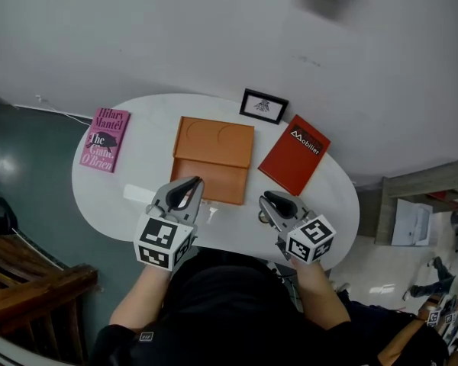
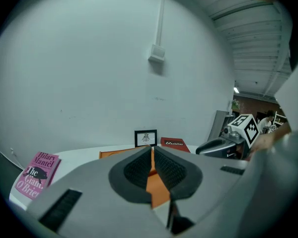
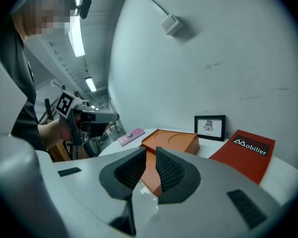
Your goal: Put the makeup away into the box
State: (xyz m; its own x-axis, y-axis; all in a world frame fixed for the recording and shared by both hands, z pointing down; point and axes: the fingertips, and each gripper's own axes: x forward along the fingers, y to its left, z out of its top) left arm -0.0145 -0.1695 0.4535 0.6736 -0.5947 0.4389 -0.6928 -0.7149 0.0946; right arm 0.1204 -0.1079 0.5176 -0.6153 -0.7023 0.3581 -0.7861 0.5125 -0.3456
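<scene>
Down at the near edge of the white table [image 1: 337, 204], both arms are in and the two tongs sit side by side, pointing away from the person. The left tongs [image 1: 189, 183] are pressed together with nothing between the pads, and their tips are over the near left corner of the box [image 1: 214, 155]. The right tongs [image 1: 269, 198] are just as tightly closed and just as empty, sitting just off the near right corner of the box. Between the two, right by the near edge of the box, there's a small pale scrap [image 1: 212, 211] on the table, too small to tell what it is. The box itself is orange and flat, lying in the middle of the table, with two round shapes pressed into its far half and a plain panel nearest the person. To its left lies a pink book [image 1: 104, 139], well apart from it. To the right a red book [image 1: 294, 155] lies at an angle, close beside the box. Behind them a small black frame [image 1: 263, 106] stands at the far edge, against the pale wall [image 1: 214, 36].
</scene>
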